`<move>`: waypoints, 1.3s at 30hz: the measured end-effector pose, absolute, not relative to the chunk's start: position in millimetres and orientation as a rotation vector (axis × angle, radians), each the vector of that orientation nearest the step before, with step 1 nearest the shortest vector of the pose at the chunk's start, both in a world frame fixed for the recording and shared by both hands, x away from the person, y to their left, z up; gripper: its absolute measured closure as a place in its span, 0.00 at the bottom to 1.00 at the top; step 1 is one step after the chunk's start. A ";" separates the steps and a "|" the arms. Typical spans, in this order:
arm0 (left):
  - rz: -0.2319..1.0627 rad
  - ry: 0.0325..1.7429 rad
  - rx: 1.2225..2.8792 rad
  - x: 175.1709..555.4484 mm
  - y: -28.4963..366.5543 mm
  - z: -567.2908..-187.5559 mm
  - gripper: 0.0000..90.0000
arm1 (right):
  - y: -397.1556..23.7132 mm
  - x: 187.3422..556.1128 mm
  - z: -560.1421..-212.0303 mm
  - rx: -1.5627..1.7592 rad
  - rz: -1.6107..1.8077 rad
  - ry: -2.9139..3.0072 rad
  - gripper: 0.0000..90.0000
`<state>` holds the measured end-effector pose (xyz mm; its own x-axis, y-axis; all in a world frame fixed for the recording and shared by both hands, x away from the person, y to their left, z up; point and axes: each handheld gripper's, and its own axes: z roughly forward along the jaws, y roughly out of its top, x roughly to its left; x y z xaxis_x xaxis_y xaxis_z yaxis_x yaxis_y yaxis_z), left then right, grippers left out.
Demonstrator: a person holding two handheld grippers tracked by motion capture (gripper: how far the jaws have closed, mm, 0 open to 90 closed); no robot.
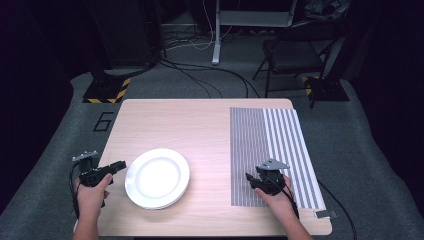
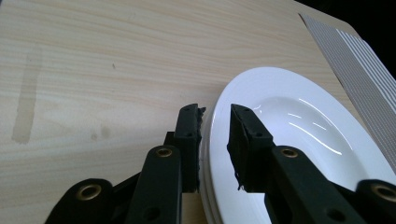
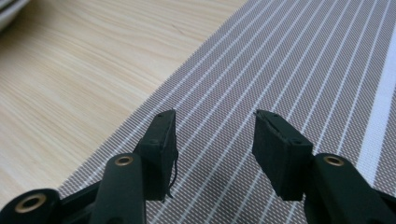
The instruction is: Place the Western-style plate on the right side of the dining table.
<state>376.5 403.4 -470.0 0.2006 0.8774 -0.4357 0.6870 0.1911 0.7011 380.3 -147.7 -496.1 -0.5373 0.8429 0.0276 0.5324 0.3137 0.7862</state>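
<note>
**Plate rim caught at the near-left, placemat lying well to the right**

Although two grippers are at the table, the work is seen to rest with the left gripper (image 1: pixel 116 166), which is set at the left edge of the stack of white plates (image 1: pixel 157 177) on the near-left part of the wooden table (image 1: pixel 190 125). In the left gripper view, its jaws straddle the rim of the top plate (image 2: pixel 299 121): one jaw is placed outside the rim, the other over the plate's inner face. The outer pad appears to lie against the edge, while a sliver of gap seems to be left at the inner pad, so a firm clamp cannot be confirmed; the rim is judged to be enclosed rather than fully pinched.

The striped placemat (image 1: pixel 272 155) is spread along the right side of the table, well apart from the plates, with its long axis running from near to far. The right gripper (image 1: pixel 254 179) is held over the mat's near-left part, jaws apart and nothing between them.

Any carry of the plate to the mat would be made rightwards across the bare wood, and the left hand (image 1: pixel 92 195) is clearly the nearer to the plate.
</note>
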 end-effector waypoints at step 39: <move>0.079 1.559 1.483 373.3 404.9 -492.9 0.90 | -67.3 396.4 -470.1 1.202 1.314 2.307 0.56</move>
<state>373.3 404.9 -492.9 0.1857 0.8036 -0.5655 0.7424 0.2623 0.6165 396.4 -67.3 -470.1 -0.6386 0.7460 0.1889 0.5432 0.2631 0.7973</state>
